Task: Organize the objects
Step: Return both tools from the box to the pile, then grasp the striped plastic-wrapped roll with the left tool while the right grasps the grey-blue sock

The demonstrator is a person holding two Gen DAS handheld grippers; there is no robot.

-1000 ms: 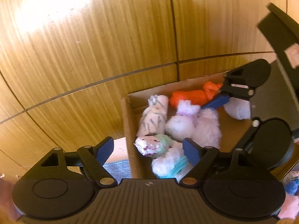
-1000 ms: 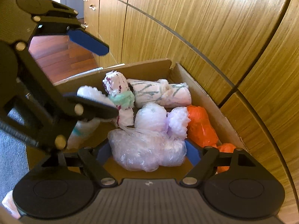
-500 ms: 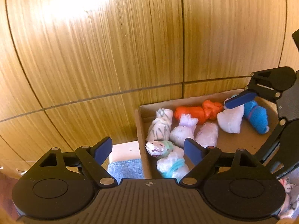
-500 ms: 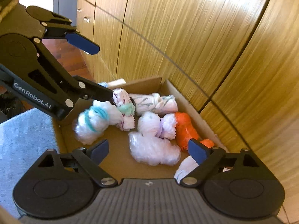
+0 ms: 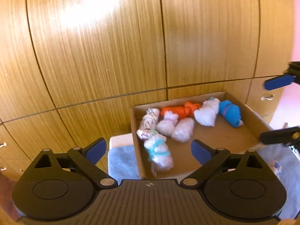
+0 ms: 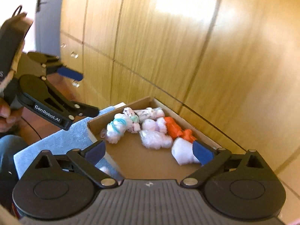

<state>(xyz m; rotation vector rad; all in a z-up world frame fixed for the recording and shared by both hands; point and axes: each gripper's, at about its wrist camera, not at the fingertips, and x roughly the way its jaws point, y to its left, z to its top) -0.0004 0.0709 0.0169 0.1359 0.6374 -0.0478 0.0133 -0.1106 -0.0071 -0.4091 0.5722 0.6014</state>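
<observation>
A cardboard box [image 5: 221,135] [image 6: 131,157] stands against the wooden wall and holds several rolled sock bundles. Among them are an orange bundle [image 5: 180,110] [image 6: 174,127], a blue bundle [image 5: 230,114], a white bundle with a teal band [image 5: 159,153] [image 6: 117,127] and a plain white bundle [image 5: 206,113] [image 6: 182,152]. My left gripper [image 5: 149,151] hovers well above the box's near left corner, its jaws opening, nothing between them. My right gripper [image 6: 150,152] hangs above the box's near side, its jaws also opening and empty.
A light blue towel [image 5: 121,161] [image 6: 60,140] lies under and beside the box. Wooden cabinet panels [image 5: 97,56] rise right behind it, with small drawer handles [image 6: 75,55] at the left. A person's hand [image 6: 5,116] holds the left gripper.
Both grippers rose and drew back from the box and spread wider. The right one let go of the clear-wrapped white bundle, which now lies in the box.
</observation>
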